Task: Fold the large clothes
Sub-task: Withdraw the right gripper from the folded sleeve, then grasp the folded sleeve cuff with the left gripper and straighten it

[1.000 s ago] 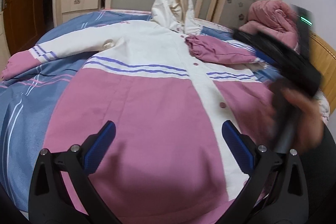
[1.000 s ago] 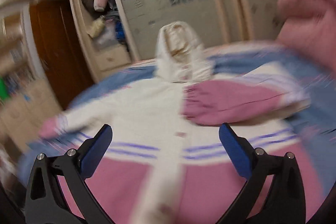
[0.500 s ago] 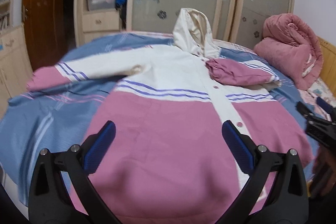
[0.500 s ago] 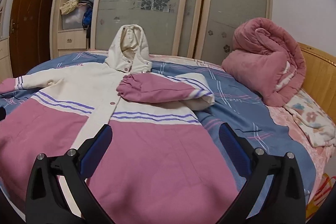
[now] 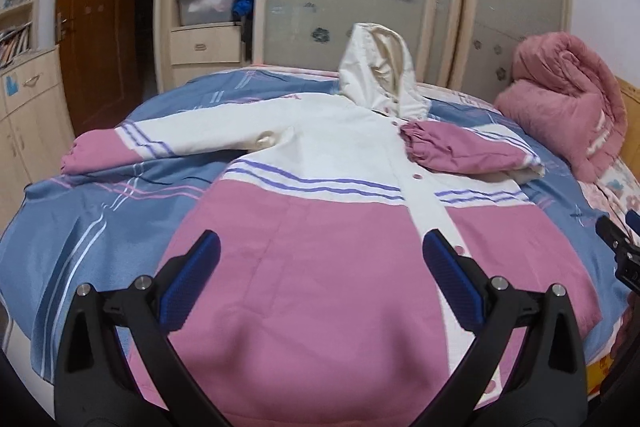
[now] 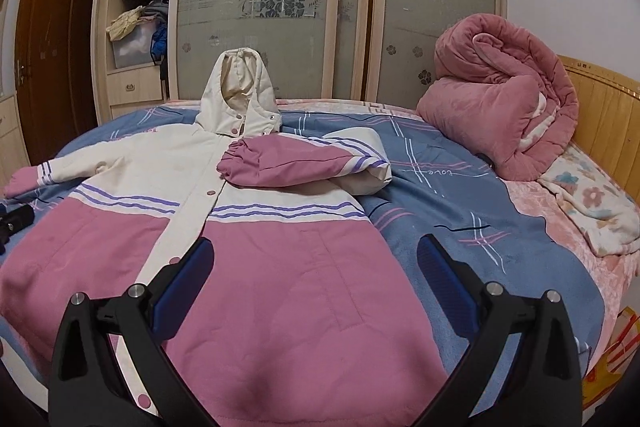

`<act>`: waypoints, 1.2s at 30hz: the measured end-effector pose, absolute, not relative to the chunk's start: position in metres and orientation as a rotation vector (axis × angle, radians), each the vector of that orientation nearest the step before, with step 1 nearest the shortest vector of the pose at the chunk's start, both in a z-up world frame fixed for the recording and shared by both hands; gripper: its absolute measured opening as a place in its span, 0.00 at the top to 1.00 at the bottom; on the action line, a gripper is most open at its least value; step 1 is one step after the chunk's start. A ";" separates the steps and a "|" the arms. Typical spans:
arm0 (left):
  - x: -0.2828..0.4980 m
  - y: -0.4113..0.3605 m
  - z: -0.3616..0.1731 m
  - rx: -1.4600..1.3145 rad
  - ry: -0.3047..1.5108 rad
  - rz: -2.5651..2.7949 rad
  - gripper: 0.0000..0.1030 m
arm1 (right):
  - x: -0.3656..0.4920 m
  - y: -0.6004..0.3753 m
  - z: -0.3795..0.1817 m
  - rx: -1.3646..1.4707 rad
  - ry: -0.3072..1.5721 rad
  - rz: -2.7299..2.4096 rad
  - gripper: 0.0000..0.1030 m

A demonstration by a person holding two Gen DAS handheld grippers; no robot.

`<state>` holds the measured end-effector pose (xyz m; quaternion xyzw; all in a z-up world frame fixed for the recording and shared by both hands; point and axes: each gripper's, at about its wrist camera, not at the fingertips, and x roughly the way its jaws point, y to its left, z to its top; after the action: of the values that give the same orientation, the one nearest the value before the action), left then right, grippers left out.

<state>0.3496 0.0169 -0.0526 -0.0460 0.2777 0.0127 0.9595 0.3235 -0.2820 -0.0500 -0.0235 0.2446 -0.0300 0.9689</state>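
Both tongs, left tongs (image 5: pixel 320 275) and right tongs (image 6: pixel 314 273), gape wide, empty, above the coat (image 6: pixel 280 287).

The coat (image 6: pixel 248 267) is pink at the bottom and cream-white at the top, with thin purple stripes where the two colours meet. Its hood (image 6: pixel 240 95) is cream-white, and its round buttons (image 6: pixel 210 191) are pink. The folded sleeve (image 6: pixel 296 167) is pink with purple stripes. The bed cover (image 6: pixel 448 211) is blue with thin white, pink and black lines. The rolled blanket (image 6: pixel 500 107) at the far right corner of the bed is pink. The gripper pads (image 6: pixel 182 289) are blue on black arms.
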 end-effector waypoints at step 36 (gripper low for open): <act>0.462 -0.038 -0.064 -0.129 0.767 -0.159 0.02 | 0.330 -0.260 -0.055 0.102 0.379 0.108 0.01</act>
<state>0.4623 -0.0377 -0.0638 -0.0630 0.3734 -0.0776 0.9223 0.3300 -0.2598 -0.0549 0.0506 0.1882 0.0538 0.9794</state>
